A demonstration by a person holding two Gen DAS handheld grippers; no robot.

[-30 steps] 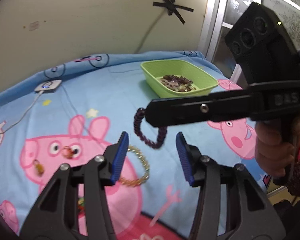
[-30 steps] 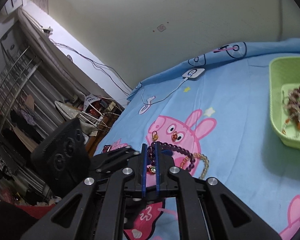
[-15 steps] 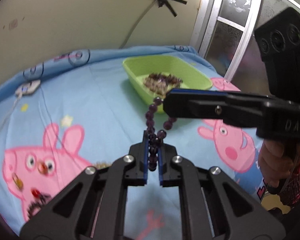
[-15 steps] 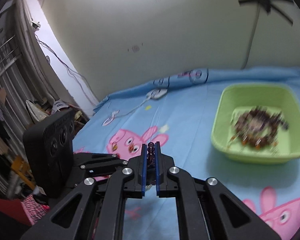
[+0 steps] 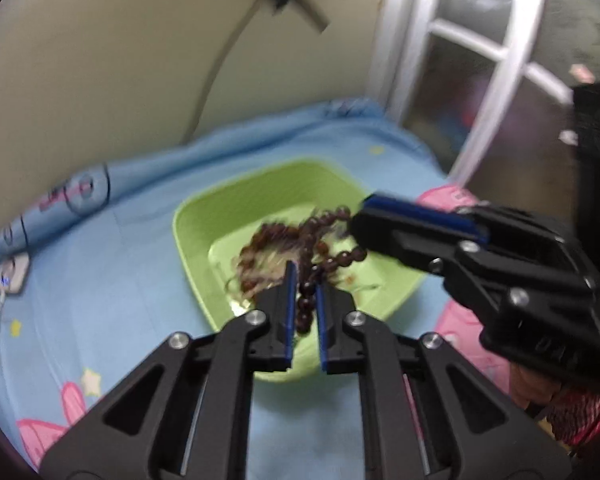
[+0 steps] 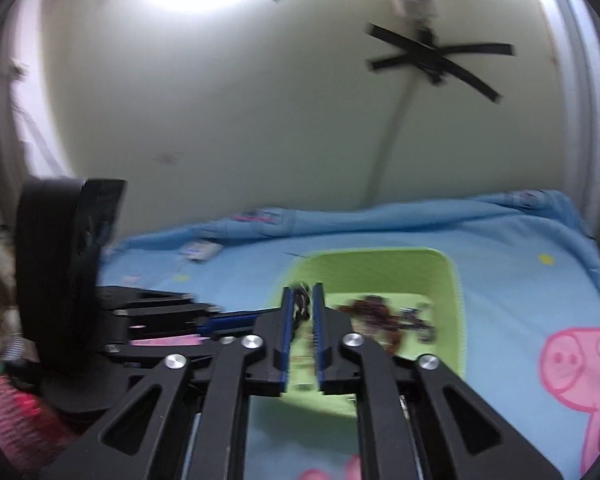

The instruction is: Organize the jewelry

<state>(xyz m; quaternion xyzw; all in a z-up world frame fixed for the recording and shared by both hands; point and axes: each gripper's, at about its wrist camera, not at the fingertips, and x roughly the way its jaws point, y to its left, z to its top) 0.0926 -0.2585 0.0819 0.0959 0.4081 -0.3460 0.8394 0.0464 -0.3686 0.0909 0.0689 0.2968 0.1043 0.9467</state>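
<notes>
A dark purple bead bracelet [image 5: 306,300] hangs stretched between both grippers over the green tray [image 5: 204,216]. My left gripper [image 5: 303,276] is shut on its lower end. My right gripper [image 5: 360,216] comes in from the right and is shut on the other end; in the right wrist view my right gripper [image 6: 301,300] pinches the beads [image 6: 300,304] above the green tray [image 6: 452,280]. A pile of dark beaded jewelry [image 5: 264,248] lies in the tray, also seen in the right wrist view [image 6: 376,312]. Both views are motion-blurred.
The tray sits on a blue cartoon-pig bedsheet [image 5: 100,280] against a cream wall. A white charger with cable [image 5: 12,276] lies at the left. A window frame [image 5: 492,80] stands at the right.
Both grippers carried the bracelet from above the bedsheet to above the green tray. One second ago my left gripper was open; it closed on the bracelet half a second ago.
</notes>
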